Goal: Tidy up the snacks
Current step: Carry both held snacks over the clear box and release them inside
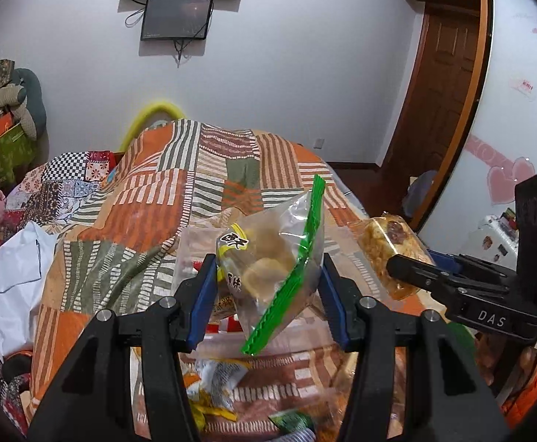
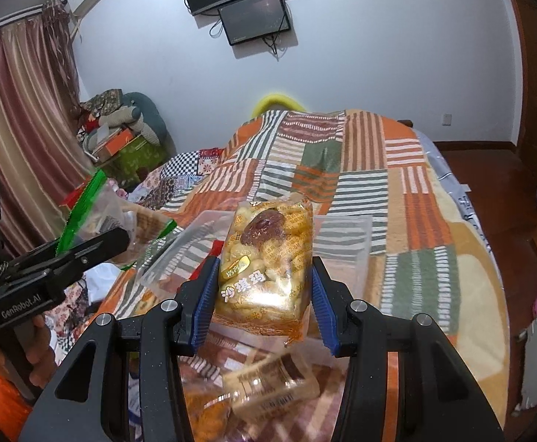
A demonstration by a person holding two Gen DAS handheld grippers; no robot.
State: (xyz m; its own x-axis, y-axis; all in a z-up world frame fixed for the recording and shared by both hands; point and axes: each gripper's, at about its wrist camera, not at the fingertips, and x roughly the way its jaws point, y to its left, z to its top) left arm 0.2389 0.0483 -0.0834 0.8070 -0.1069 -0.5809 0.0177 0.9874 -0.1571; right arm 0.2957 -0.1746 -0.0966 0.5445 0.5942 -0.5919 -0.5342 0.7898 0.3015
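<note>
Above a bed (image 2: pixel 397 169) under a striped patchwork quilt, the left claw (image 1: pixel 268 291) grips a green-sealed zip bag (image 1: pixel 272 258) of biscuits, while the right claw (image 2: pixel 262 291) clamps a golden snack pack (image 2: pixel 266 261), both held aloft.

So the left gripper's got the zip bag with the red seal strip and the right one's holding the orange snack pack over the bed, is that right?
Not quite: the seal strip on the zip bag is green, not red, as the left wrist view shows. The rest holds: the left gripper grips that bag, and the right gripper holds the orange snack pack over the bed.
</note>
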